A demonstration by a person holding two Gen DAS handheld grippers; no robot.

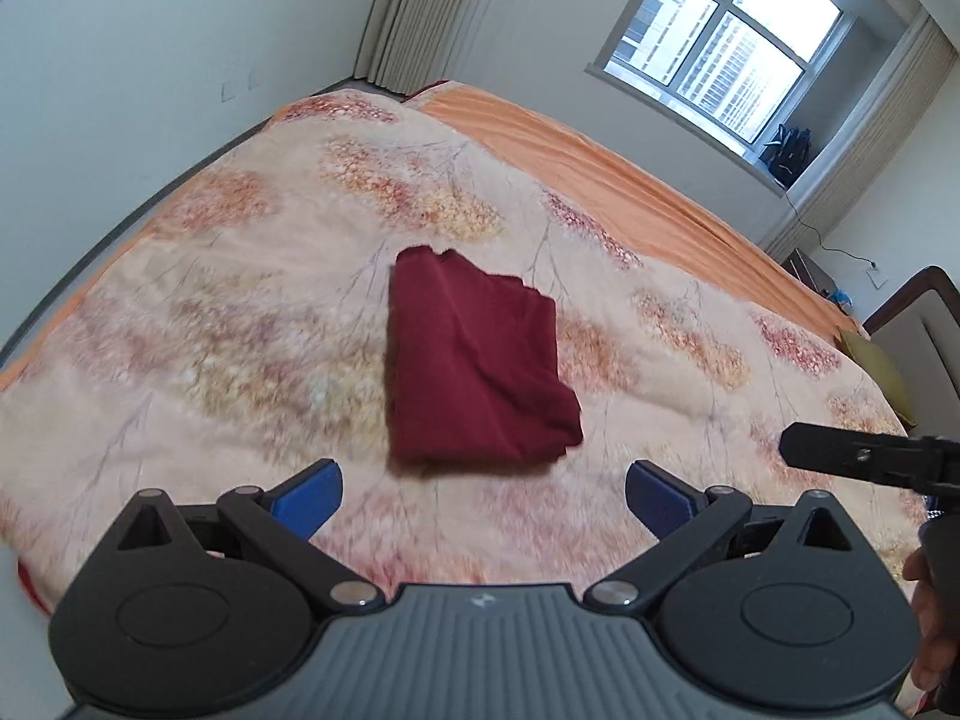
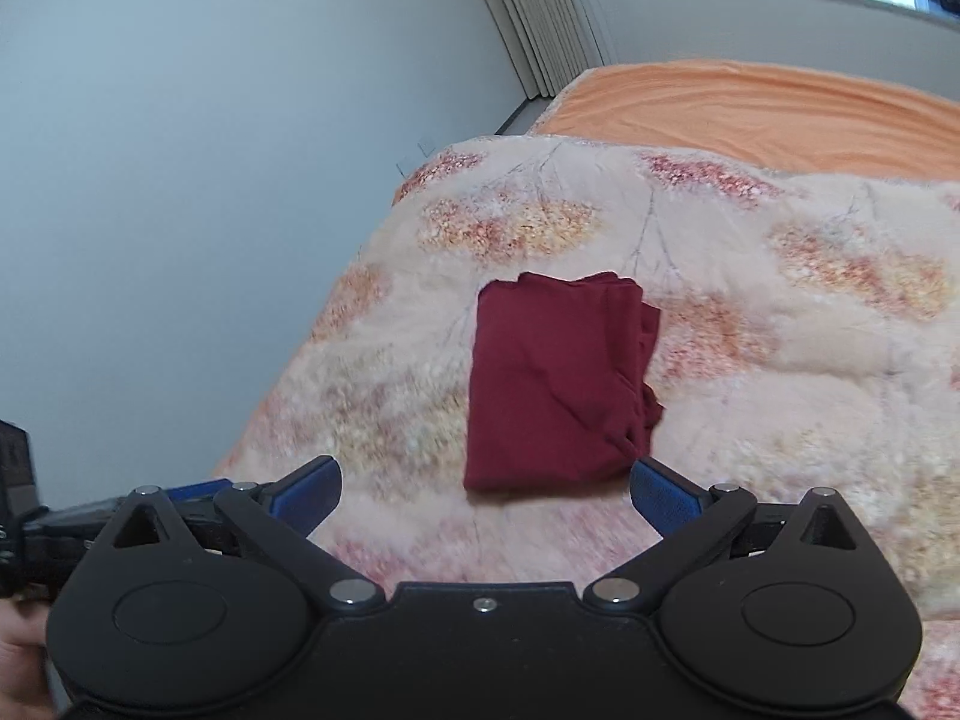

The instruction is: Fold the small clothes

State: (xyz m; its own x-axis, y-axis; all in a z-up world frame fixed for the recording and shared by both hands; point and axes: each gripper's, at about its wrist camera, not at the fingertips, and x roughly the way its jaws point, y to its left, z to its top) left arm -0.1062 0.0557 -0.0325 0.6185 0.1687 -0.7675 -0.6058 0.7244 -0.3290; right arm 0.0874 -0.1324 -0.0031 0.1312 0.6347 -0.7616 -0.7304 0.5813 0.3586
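A dark red garment [image 1: 474, 360] lies folded into a compact rectangle on the floral quilt [image 1: 240, 312]; the right wrist view shows the same red garment [image 2: 552, 384] with its layered edges on the right side. My left gripper [image 1: 483, 495] hangs above and in front of it, blue pads wide apart, nothing between them. My right gripper [image 2: 486, 495] is likewise open and empty, raised clear of the cloth. A black part of the right gripper [image 1: 864, 456] enters the left wrist view at the right edge. The left gripper's side [image 2: 90, 516] shows at the left of the right wrist view.
The quilt [image 2: 780, 360] covers a bed with an orange sheet [image 1: 630, 180] along its far side. White walls, curtains [image 1: 420, 12] and a window [image 1: 720, 42] lie beyond. A headboard [image 1: 924, 324] and yellow pillow [image 1: 876, 366] sit at the right. A hand [image 1: 930, 630] shows at the lower right.
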